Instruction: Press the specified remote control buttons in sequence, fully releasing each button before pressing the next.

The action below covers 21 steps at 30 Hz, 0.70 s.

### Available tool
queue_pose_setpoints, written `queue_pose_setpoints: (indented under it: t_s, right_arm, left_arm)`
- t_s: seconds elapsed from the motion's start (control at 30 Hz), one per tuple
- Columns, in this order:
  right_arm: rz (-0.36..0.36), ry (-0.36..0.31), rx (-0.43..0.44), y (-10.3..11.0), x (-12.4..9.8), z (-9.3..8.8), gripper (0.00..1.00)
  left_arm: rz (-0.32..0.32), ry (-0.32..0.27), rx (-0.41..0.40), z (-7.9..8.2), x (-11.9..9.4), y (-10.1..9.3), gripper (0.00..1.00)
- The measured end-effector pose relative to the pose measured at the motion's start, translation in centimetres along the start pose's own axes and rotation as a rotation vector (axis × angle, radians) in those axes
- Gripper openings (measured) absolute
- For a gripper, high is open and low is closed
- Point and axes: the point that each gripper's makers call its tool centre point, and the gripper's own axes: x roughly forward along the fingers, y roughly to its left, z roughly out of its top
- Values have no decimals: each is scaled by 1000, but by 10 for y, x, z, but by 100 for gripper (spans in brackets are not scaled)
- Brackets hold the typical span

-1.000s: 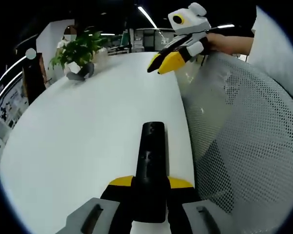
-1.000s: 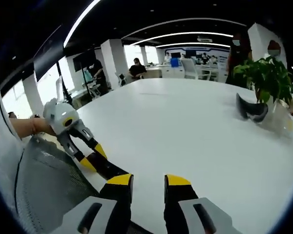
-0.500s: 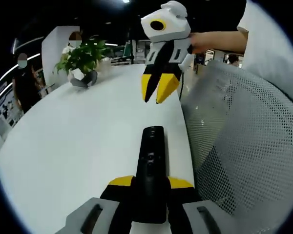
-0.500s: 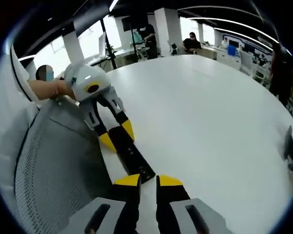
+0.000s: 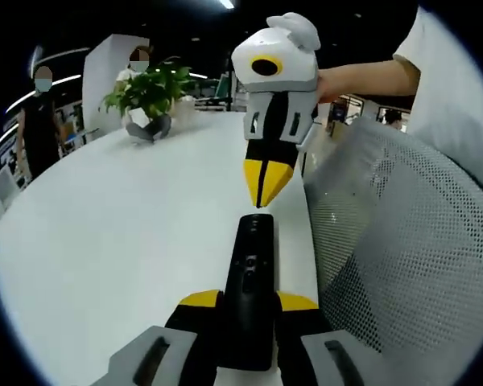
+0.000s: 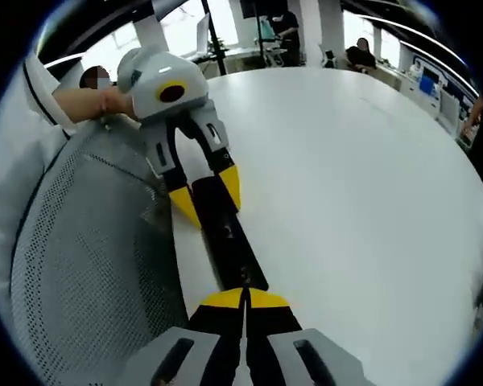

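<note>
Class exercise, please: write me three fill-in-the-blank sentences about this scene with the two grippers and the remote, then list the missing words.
1. The left gripper holds a black ____.
2. The right gripper points at the remote control with its jaws ____.
3. The potted plant stands on the ____ table.

Missing words: remote control; closed; white

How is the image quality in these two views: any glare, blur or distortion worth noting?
Left gripper view: sharp, the table evenly bright without harsh glare, the remote dark but readable, ceiling lights as small bright streaks. Right gripper view: strong fisheye bending of the mesh chair, edges soft, windows blown out.
</note>
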Motion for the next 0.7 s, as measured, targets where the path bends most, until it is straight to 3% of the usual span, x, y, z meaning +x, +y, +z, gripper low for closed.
queue_pose_setpoints:
  t_s: [0.37,0.53,0.7]
  right_arm:
    - [49,76,-64,2,10,-2,0]
    - [39,165,-208,2,11,-4,0]
    - [12,181,-236,5,12,-5,0]
  left_arm:
    - [-18,-15,9,0,-1,0,24]
    - [-21,-17,-26,1,-1,0,25]
    - [-23,-16,-33,1,0,-1,25]
